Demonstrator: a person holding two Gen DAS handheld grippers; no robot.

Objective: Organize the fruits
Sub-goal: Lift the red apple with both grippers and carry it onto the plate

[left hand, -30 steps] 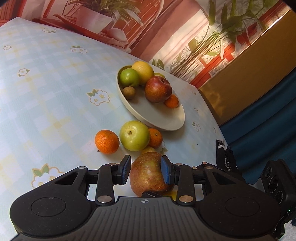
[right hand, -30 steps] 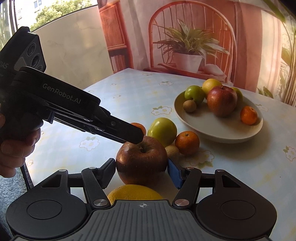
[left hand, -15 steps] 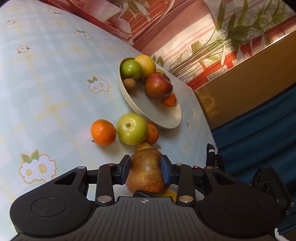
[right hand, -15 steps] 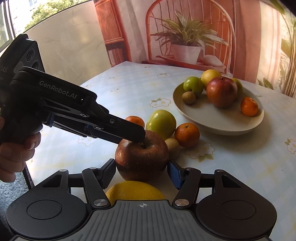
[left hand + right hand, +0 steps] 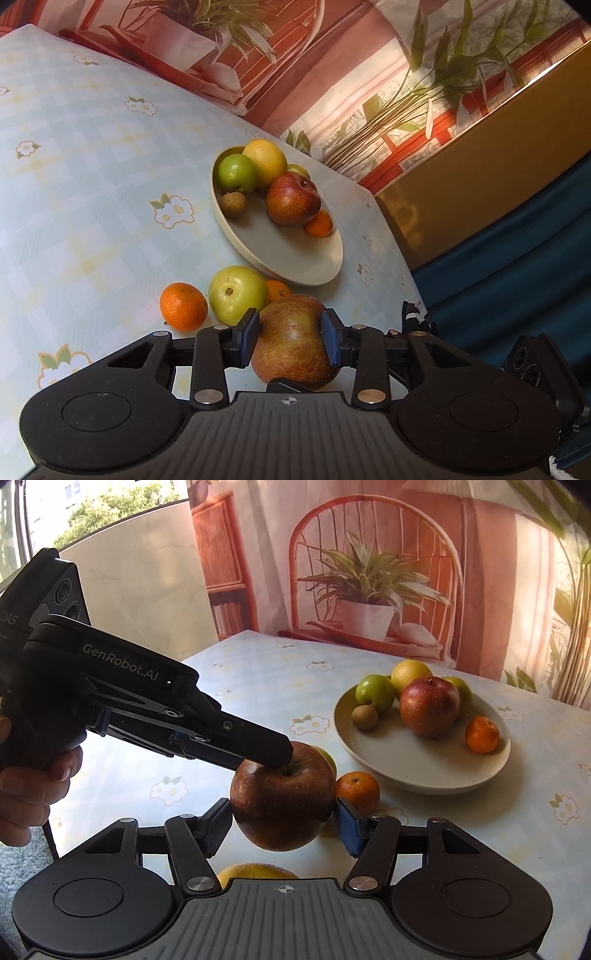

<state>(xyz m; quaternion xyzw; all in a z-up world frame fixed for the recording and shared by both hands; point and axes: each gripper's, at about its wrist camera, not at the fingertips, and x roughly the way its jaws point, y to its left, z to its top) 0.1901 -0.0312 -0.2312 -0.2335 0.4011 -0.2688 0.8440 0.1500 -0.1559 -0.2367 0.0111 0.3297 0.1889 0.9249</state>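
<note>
My left gripper (image 5: pixel 290 338) is shut on a red-brown apple (image 5: pixel 293 347) and holds it lifted above the table. In the right wrist view the same apple (image 5: pixel 282 803) hangs between my right gripper's (image 5: pixel 283 825) fingers; the left finger touches it, the blue right pad stands just off it. The left gripper's fingers (image 5: pixel 255 747) clamp the apple from above. A beige plate (image 5: pixel 295 266) holds a red apple (image 5: pixel 293 199), green apple, yellow citrus, kiwi and a mandarin. A green apple (image 5: pixel 238 293) and mandarins (image 5: pixel 183 306) lie loose before the plate.
A yellow citrus (image 5: pixel 255 871) lies on the table just under my right gripper. The flowered tablecloth (image 5: pixel 74 184) stretches left of the plate. The table's right edge (image 5: pixel 410 280) drops off near the plate. A printed backdrop with a potted plant stands behind.
The red-brown apple has risen off the table in my left gripper. Both grippers have lifted with it, and the right gripper's blue pad now stands slightly off the apple.
</note>
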